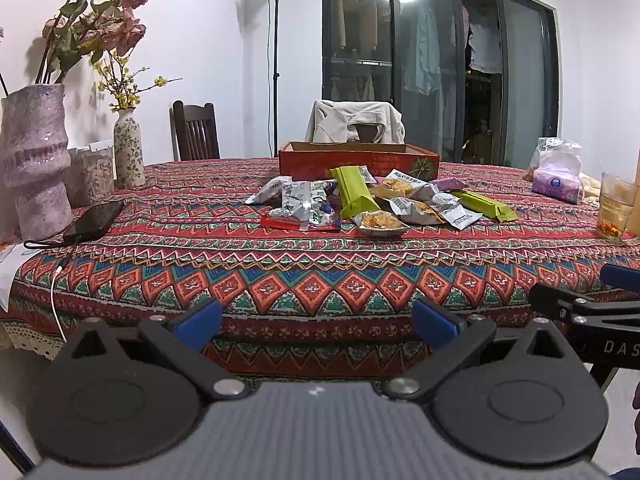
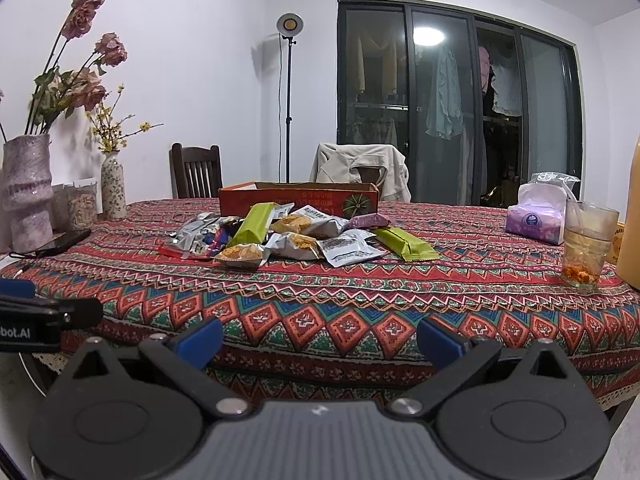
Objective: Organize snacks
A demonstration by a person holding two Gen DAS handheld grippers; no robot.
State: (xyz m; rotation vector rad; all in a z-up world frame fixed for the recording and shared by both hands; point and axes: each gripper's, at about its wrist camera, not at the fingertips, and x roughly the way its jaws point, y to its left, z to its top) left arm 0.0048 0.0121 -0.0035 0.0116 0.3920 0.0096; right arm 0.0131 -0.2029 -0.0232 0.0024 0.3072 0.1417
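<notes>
Hovering at the near table edge, both grippers are clear of everything. Left gripper [image 1: 316, 322]: blue pads spread wide, released, nothing between them. Right gripper [image 2: 320, 340]: same, released and empty. Each shows at the edge of the other's view, so they sit side by side, level, facing the table. Judgement: a start pose, held back so both cameras take in the full layout before a first pick.

Tablecloth [image 1: 280, 280]: patterned, bare across the near half, which gives free approach room.

Mid-table: snack pile [image 1: 360, 204], loose packets overlapping one another. Green bar wrapper [image 1: 352, 196] lies tilted on top of the others; second green wrapper [image 1: 486, 205] lies flat at the pile's right edge, mostly free of its neighbours. Silver packets [image 1: 300, 200] are on the left, with a red wrapper [image 1: 296, 223] at the front.

Just behind the pile: red cardboard box [image 1: 360, 160], open-topped; contents not visible from this low angle. Judgement: likely the destination, placed touching or nearly touching the pile for short carries. No packet seen moved yet; task at its start.

Off to the sides, well apart from the pile: phone [image 1: 94, 222] left, glass [image 1: 614, 208] and tissue pack [image 1: 556, 178] right. The glass is a knock risk for the right gripper.
</notes>
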